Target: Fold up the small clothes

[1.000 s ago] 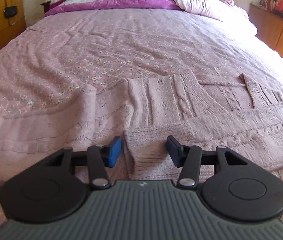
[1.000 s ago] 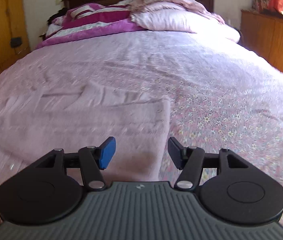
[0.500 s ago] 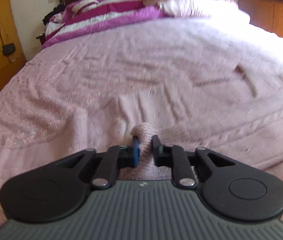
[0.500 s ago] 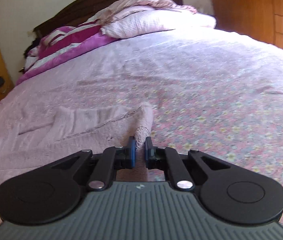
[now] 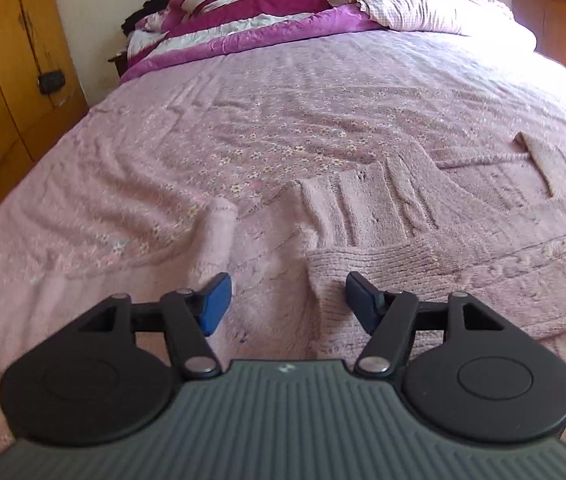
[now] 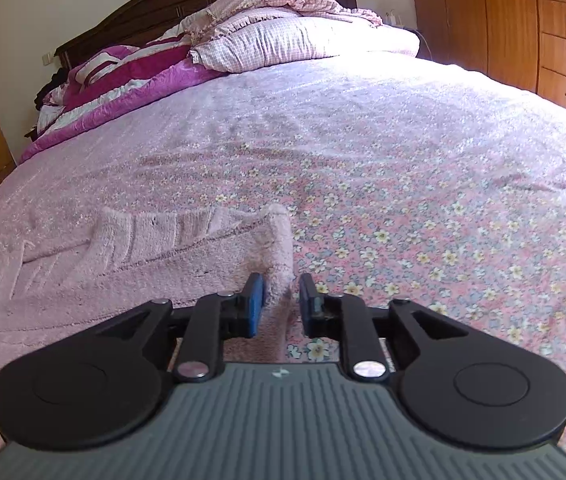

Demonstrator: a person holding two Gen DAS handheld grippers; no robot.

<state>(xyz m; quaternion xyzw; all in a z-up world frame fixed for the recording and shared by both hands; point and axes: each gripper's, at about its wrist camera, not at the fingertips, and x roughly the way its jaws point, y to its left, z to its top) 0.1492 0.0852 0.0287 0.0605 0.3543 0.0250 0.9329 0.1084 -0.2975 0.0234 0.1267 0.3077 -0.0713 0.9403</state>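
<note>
Pink knit (image 5: 423,256) lies crosswise, L tongs (image 5: 286,302) agape.

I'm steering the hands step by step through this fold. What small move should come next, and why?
Probably open the right gripper a little wider and back it off. Its jaws stand slightly apart around a raised ridge of the pink knit garment, while the left gripper is wide open and holds nothing, its fabric lying on the bed.
</note>
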